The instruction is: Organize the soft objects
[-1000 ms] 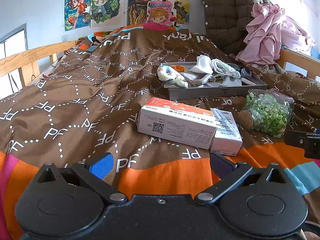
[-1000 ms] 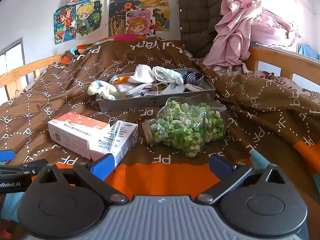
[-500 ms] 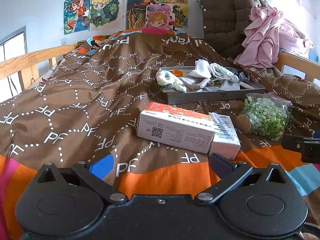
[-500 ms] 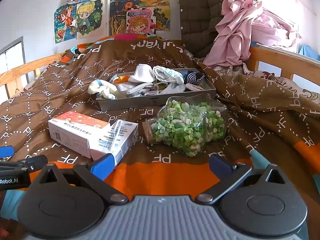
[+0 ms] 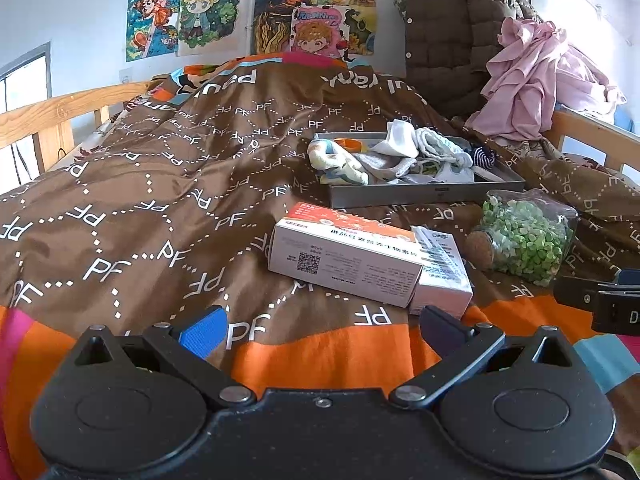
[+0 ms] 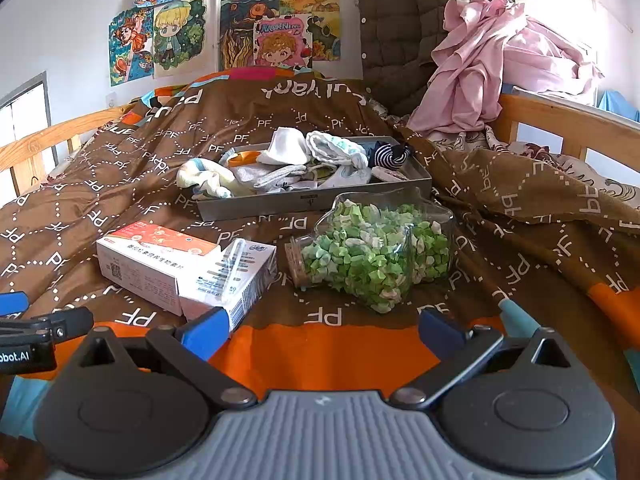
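On the brown bedspread two cartons lie at ten o'clock of the wide-open, empty right gripper, a jar of green stars at twelve, the sock tray behind it, while the left gripper, equally open and empty, faces the cartons.

Ahead of the left gripper two boxes blocked the tray — bare blanket lay open leftward; a jar faced the right gripper.
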`<state>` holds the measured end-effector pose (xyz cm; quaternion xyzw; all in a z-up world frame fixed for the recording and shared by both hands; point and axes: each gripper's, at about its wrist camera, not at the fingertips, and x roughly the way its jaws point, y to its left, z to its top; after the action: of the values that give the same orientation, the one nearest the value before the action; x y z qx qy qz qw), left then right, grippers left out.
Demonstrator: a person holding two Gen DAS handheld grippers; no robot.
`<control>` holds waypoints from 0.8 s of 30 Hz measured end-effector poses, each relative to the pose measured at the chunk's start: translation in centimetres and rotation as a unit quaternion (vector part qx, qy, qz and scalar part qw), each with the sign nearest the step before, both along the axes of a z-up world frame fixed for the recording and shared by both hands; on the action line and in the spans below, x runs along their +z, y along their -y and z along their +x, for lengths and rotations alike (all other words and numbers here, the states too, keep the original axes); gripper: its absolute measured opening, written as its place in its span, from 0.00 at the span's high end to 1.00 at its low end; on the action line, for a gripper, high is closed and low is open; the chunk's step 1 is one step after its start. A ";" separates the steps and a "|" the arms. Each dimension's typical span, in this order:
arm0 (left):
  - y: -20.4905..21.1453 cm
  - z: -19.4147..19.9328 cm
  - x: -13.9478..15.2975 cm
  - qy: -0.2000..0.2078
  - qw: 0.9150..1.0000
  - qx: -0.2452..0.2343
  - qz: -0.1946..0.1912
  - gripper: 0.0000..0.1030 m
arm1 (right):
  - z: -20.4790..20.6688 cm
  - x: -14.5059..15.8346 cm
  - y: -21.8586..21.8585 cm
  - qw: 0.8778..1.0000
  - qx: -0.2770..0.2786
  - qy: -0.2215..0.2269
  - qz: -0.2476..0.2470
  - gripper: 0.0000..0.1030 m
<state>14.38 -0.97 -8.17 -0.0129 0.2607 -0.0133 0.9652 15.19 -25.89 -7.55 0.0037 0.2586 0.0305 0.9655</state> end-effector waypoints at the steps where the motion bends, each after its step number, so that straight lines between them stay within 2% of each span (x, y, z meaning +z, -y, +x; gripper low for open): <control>1: 0.0 0.0 0.0 -0.001 1.000 0.000 0.000 0.01 | 0.0 0.0 0.0 1.000 0.000 0.000 0.000 0.00; 24: -0.1 0.1 -0.1 -0.005 1.000 -0.002 -0.002 0.01 | 0.0 -0.1 0.0 1.000 0.000 -0.001 0.000 0.00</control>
<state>14.44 -0.87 -8.26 -0.0146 0.2653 -0.0155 0.9639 15.16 -25.88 -7.68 0.0031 0.2595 0.0307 0.9652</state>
